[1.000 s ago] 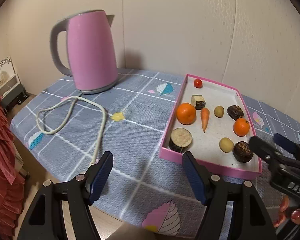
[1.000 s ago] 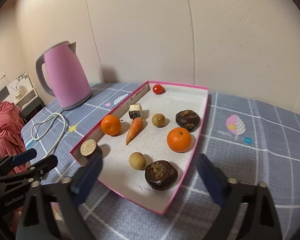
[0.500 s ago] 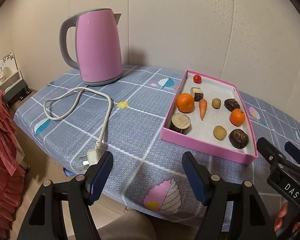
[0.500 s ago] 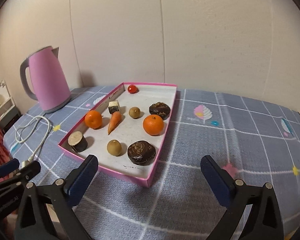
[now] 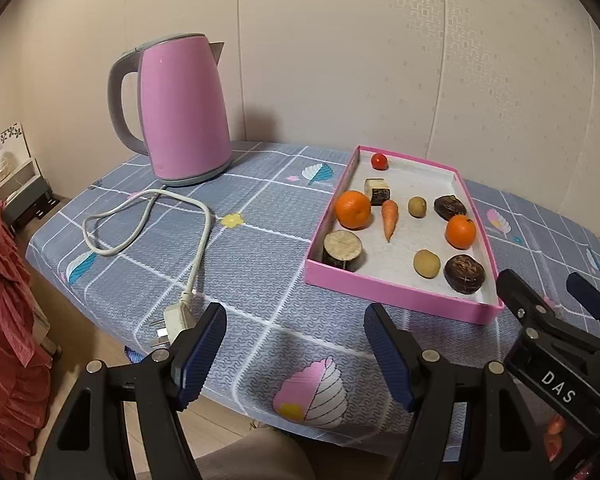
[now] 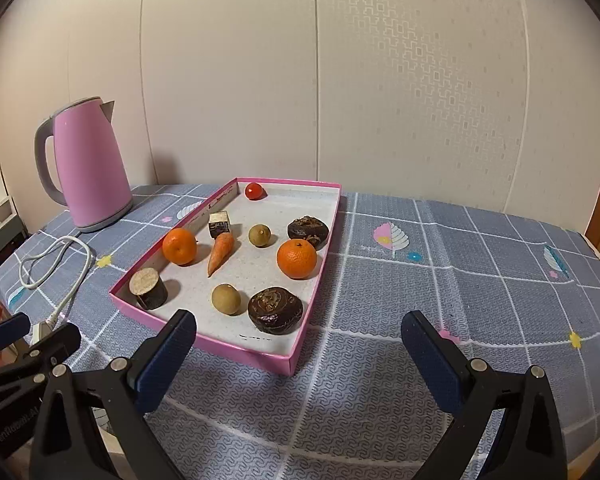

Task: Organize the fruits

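A pink tray (image 5: pixel 400 294) (image 6: pixel 228 346) sits on the blue checked tablecloth. In it lie two oranges (image 5: pixel 353 209) (image 6: pixel 297 258), a carrot (image 5: pixel 389 219) (image 6: pixel 220 253), a cherry tomato (image 5: pixel 379 161) (image 6: pixel 254 191), two small brownish round fruits (image 6: pixel 226 299), two dark wrinkled fruits (image 6: pixel 275 310), a cut dark-skinned stub (image 5: pixel 342 249) and a small cube (image 6: pixel 219 223). My left gripper (image 5: pixel 296 354) hangs open over the table's near edge, left of the tray. My right gripper (image 6: pixel 300 356) is open in front of the tray's near right corner. Both are empty.
A pink kettle (image 5: pixel 182 110) (image 6: pixel 85 166) stands at the back left, its white cord and plug (image 5: pixel 172 320) trailing to the table's near edge. The wall runs close behind the table. Red fabric (image 5: pixel 4 320) hangs at the far left. Bare cloth lies right of the tray.
Both grippers have pulled back and up from the tray, so more of the table shows. Both stay open and nothing in the tray has moved.
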`<state>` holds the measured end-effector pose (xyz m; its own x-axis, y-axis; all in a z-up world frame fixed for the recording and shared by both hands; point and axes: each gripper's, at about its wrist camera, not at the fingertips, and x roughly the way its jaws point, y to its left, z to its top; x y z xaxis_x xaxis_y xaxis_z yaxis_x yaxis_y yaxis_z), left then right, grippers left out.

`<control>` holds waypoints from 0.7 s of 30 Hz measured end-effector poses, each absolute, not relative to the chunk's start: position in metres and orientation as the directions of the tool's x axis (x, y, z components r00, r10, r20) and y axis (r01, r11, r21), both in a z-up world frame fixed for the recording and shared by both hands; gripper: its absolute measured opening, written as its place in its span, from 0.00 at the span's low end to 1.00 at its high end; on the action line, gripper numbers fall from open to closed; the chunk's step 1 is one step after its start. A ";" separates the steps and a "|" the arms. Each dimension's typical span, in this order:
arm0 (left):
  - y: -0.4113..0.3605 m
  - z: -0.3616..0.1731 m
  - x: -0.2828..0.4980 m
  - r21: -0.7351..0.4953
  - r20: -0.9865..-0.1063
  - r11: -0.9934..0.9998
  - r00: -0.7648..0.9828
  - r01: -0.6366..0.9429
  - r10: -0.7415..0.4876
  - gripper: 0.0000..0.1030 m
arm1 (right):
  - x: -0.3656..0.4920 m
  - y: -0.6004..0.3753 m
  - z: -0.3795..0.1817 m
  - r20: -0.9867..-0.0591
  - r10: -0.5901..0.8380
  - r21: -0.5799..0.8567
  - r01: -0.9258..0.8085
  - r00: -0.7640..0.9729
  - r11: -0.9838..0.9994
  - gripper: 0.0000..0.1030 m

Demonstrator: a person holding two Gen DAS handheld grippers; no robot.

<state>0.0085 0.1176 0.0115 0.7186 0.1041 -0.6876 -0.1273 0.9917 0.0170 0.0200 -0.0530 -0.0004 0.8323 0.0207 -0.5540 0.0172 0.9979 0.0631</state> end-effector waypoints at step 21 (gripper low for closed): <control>0.117 0.010 0.009 0.009 -0.692 0.991 0.715 -0.133 0.102 0.70 | 0.022 -0.051 -0.003 -0.567 0.049 0.072 -0.010 0.822 0.997 1.00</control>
